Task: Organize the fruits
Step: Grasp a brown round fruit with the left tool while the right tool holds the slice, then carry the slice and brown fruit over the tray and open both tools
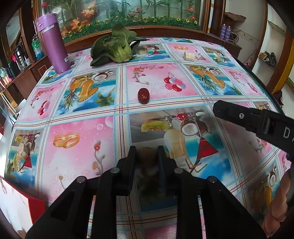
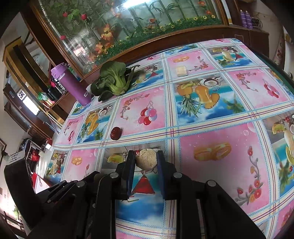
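Note:
In the left wrist view, my left gripper is shut on a small round brown fruit, blurred and low over the patterned tablecloth. In the right wrist view, my right gripper is shut on a rough, beige round fruit just above the cloth. A wrinkled red date lies loose on the table ahead of both grippers. One black finger of the right gripper reaches in from the right of the left wrist view.
A bok choy and a tall purple tumbler stand at the far left of the table. A pale beige block lies at the far right. A wood-framed glass cabinet backs the table.

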Tool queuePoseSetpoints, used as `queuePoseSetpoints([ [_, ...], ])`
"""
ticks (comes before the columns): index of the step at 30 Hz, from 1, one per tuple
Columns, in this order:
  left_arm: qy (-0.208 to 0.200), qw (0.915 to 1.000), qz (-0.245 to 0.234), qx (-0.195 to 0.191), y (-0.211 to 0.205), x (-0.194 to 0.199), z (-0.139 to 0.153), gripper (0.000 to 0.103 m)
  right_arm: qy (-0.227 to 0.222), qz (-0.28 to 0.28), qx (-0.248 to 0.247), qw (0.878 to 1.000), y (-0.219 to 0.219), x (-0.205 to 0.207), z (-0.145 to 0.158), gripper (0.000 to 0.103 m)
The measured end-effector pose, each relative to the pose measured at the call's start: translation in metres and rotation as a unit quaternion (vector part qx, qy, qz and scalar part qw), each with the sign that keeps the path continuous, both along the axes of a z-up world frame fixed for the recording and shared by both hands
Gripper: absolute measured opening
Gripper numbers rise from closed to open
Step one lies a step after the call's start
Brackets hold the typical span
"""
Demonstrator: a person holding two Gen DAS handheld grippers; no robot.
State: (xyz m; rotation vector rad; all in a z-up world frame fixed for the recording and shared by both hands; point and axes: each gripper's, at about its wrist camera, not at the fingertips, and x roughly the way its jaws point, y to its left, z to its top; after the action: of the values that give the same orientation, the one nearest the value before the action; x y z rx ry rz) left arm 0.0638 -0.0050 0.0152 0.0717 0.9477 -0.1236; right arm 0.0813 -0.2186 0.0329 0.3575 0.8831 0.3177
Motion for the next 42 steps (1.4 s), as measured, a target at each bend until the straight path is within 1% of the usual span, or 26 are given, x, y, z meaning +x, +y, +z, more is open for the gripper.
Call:
queuePoseSetpoints([
  [3,-0.007,0.9999,0.007,-0.003,0.002,-0.003,0.005,0.025,-0.001,0.000,-0.002,1.000,0.001,-0.001,0.000,0.022],
  [6,-0.028,0.9996,0.010,-0.004,0.004,-0.015,0.019,0.025,-0.004,0.004,-0.002,1.000,0.002,-0.002,0.001,0.022],
  [9,-0.056,0.9983,0.012,-0.012,0.006,-0.034,0.039,0.025,-0.020,0.012,-0.006,1.000,0.007,-0.008,0.006,0.022],
  [13,-0.096,0.9950,0.018,-0.021,0.016,-0.071,0.066,0.025,-0.051,0.032,-0.024,0.998,0.021,-0.018,0.011,0.022],
  [17,-0.127,0.9906,0.033,-0.037,0.039,-0.117,0.088,0.025,-0.108,0.049,-0.054,0.991,0.036,-0.032,0.019,0.022],
  [18,-0.132,0.9899,0.036,-0.038,0.044,-0.126,0.092,0.025,-0.116,0.056,-0.054,0.990,0.039,-0.035,0.019,0.022],
  [22,-0.154,0.9859,0.059,-0.024,0.078,-0.167,0.102,0.025,-0.122,0.061,-0.043,0.990,0.048,-0.050,0.023,0.022],
  [26,-0.158,0.9819,0.104,-0.016,0.127,-0.192,0.101,0.025,-0.133,0.096,-0.015,0.986,0.076,-0.084,0.034,0.022],
  [30,-0.143,0.9781,0.151,0.003,0.173,-0.200,0.091,0.025,-0.130,0.158,0.004,0.979,0.135,-0.113,0.041,0.022],
  [32,-0.128,0.9765,0.174,0.002,0.195,-0.199,0.083,0.025,-0.127,0.187,0.008,0.974,0.166,-0.122,0.045,0.022],
  [35,-0.116,0.9715,0.207,0.003,0.216,-0.195,0.072,0.025,-0.132,0.230,-0.007,0.964,0.215,-0.135,0.049,0.022],
  [37,-0.109,0.9706,0.214,0.009,0.222,-0.191,0.066,0.025,-0.126,0.247,-0.020,0.961,0.240,-0.139,0.046,0.022],
  [39,-0.096,0.9698,0.223,0.019,0.227,-0.183,0.058,0.025,-0.111,0.258,-0.033,0.959,0.264,-0.140,0.040,0.022],
  [40,-0.093,0.9701,0.223,0.018,0.230,-0.181,0.056,0.025,-0.103,0.261,-0.039,0.959,0.271,-0.139,0.037,0.022],
  [42,-0.083,0.9698,0.227,0.032,0.234,-0.175,0.050,0.025,-0.081,0.263,-0.050,0.960,0.285,-0.136,0.028,0.022],
])
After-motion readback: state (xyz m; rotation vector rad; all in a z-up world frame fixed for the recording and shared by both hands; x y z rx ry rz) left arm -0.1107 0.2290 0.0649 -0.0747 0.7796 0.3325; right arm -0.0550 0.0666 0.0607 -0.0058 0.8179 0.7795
